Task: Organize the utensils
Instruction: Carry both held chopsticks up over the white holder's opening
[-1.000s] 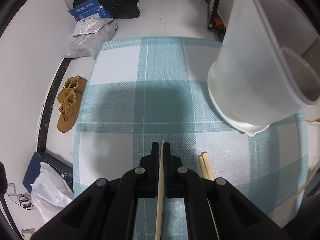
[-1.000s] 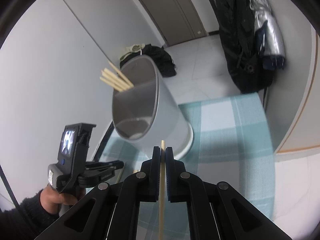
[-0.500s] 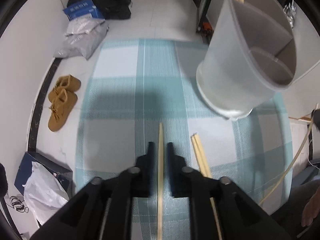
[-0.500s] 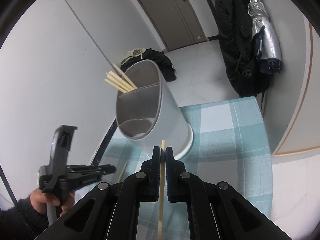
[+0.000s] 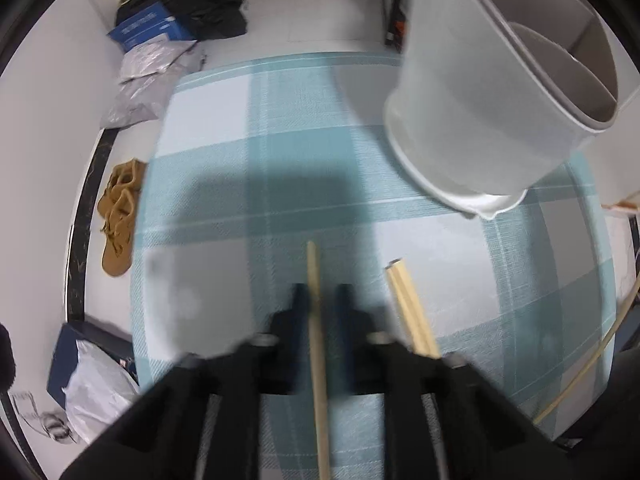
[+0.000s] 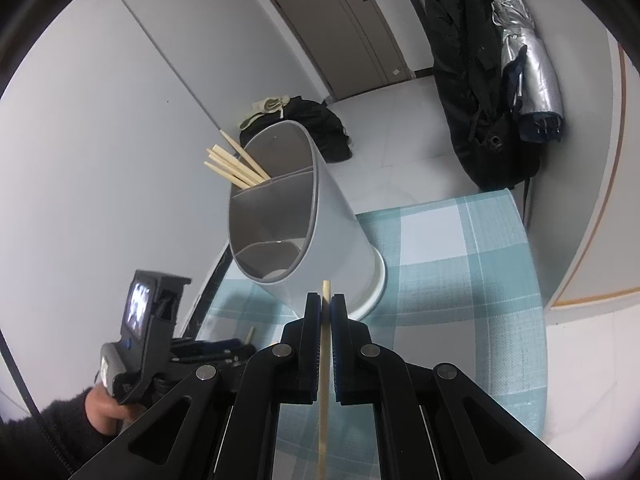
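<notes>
1. Left wrist view. The left gripper (image 5: pixel 320 294) is blurred, its jaws spread apart. A single chopstick (image 5: pixel 318 344) runs lengthwise through the gap; there is clear space on the right finger's side, and the blur hides whether the left finger touches it. It looks released rather than clamped.
2. Same view. A pair of chopsticks (image 5: pixel 412 316) lies side by side on the surface (image 5: pixel 480 280), just right of the gripper. The surface is covered by a teal-and-white plaid cloth.
3. Same view. The grey utensil holder (image 5: pixel 480 112) stands on the cloth at upper right, on a white base, well ahead of the loose chopsticks. Its interior is split by a divider.
4. Same view, floor at left: tan shoes (image 5: pixel 120 216), a blue box (image 5: pixel 148 28), grey plastic packages (image 5: pixel 148 80) and a black bag (image 5: pixel 208 4).
5. Right wrist view. The right gripper (image 6: pixel 326 308) is clenched on a second chopstick (image 6: pixel 325 360), pinched between the two pads, with its tip poking out just past the fingertips. It is held above the cloth, in front of the holder (image 6: pixel 320 232).
6. Same view. The holder's far compartment carries a bundle of chopsticks (image 6: pixel 234 164) leaning out to the left; the near compartment shows only bare wall and floor.
7. Same view, lower left: the left gripper (image 6: pixel 224 354) and the hand (image 6: pixel 106 404) gripping its handle, low over the cloth, with a chopstick tip (image 6: pixel 250 334) showing beside it.
</notes>
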Demonstrator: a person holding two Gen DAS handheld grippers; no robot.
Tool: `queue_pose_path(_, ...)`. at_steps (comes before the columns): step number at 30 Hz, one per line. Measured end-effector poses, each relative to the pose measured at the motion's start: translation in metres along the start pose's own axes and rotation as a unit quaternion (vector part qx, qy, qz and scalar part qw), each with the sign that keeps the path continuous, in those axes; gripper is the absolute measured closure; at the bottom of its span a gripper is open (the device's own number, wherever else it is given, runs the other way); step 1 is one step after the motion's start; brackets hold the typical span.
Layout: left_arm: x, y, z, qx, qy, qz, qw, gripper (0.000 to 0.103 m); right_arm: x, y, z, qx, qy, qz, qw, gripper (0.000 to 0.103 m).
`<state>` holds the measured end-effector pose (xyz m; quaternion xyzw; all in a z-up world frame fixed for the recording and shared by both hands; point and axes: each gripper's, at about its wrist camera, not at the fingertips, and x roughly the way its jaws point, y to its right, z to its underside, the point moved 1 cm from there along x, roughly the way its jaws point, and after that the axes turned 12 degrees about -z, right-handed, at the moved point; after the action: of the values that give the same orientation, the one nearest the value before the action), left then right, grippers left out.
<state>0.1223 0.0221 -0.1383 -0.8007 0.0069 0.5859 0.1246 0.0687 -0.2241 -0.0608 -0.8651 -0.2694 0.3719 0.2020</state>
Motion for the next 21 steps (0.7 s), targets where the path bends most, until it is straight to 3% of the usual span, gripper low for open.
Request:
queue_pose_path(2, 0.000, 0.004, -0.003, 0.000, 0.002, -0.011, 0.9999, 0.101, 0.000, 0.000, 0.000, 0.001, 0.000, -0.003, 1.000, 0.099)
queue_pose_path(8, -0.006, -0.013, -0.004, -0.052, 0.023, 0.011, 0.9983, 0.101, 0.003, -0.002, -0.001, -0.003, -0.003, -0.004, 1.000, 0.099)
queue_pose_path(13, -0.053, -0.027, 0.011, -0.081, 0.112, 0.017, 0.9903, 0.101, 0.000, -0.008, 0.001, -0.016, 0.003, -0.007, 1.000, 0.099)
queue_pose_path(17, -0.092, -0.035, 0.030, -0.102, 0.187, 0.039, 0.9763, 0.102, -0.005, -0.019, 0.004, -0.037, 0.017, -0.010, 0.999, 0.099)
queue_pose_path(21, -0.117, -0.032, 0.047, -0.110, 0.231, 0.051, 0.9655, 0.102, -0.011, -0.038, 0.011, -0.075, 0.031, -0.023, 0.996, 0.099)
